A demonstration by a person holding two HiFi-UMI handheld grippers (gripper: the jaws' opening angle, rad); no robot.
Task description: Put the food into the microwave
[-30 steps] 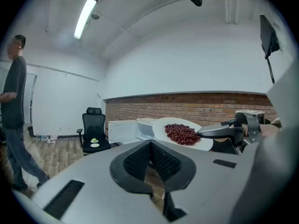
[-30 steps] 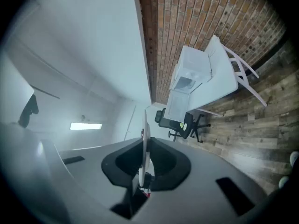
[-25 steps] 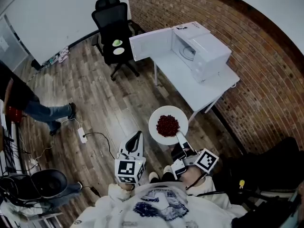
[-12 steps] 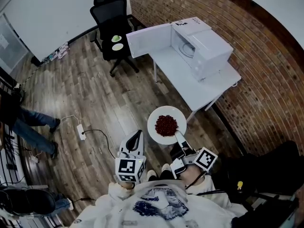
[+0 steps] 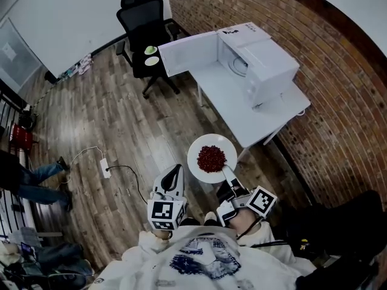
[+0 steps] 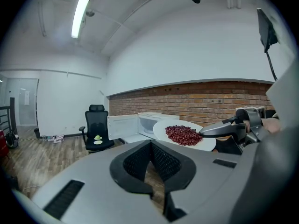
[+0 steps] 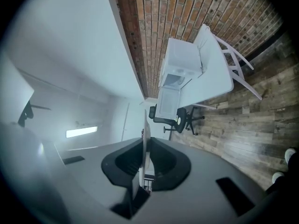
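A white plate heaped with red food hangs over the wooden floor, short of the white table. My right gripper is shut on the plate's near rim, which shows edge-on between the jaws of my right gripper. My left gripper is to the left of the plate, shut and empty; in its own view the left gripper points past the plate and food. The white microwave stands on the table with its door swung wide open.
A black office chair with two small dishes on its seat stands just beyond the microwave door. A power strip and cable lie on the floor to the left. A person is at the left edge. A brick wall runs behind the table.
Both grippers and the plate have edged forward towards the table. The person at the left has walked towards the lower left edge of the head view.
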